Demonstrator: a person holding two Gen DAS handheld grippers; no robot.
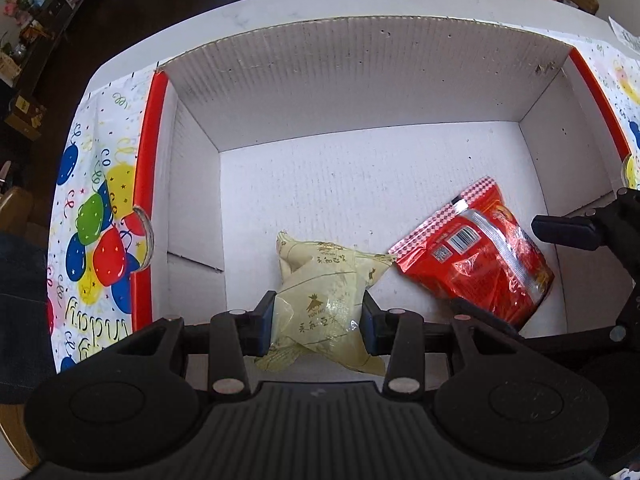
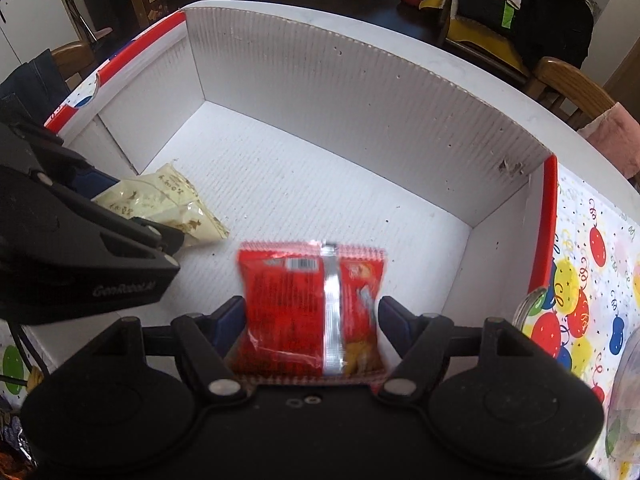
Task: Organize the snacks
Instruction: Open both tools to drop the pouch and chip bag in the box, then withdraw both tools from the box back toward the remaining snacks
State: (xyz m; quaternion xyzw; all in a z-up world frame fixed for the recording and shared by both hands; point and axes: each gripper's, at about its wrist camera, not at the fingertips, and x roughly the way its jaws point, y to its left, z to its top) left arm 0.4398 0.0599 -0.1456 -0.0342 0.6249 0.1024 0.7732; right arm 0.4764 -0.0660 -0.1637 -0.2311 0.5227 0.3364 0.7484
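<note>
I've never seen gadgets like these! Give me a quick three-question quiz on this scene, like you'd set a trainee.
1. True or false: the red packet is inside the white box.
2. What is the left claw closed on? A) a pale yellow packet B) a tin can C) a spoon
3. Fill in: the printed sheet beside the box shows coloured ____.

Key: 1 true; 2 A; 3 balloons.

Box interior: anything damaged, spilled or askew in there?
No spill. The box far wall has small punctures and a torn patch near its right corner. The red packet lies diagonally; the yellow packet looks crumpled.
</note>
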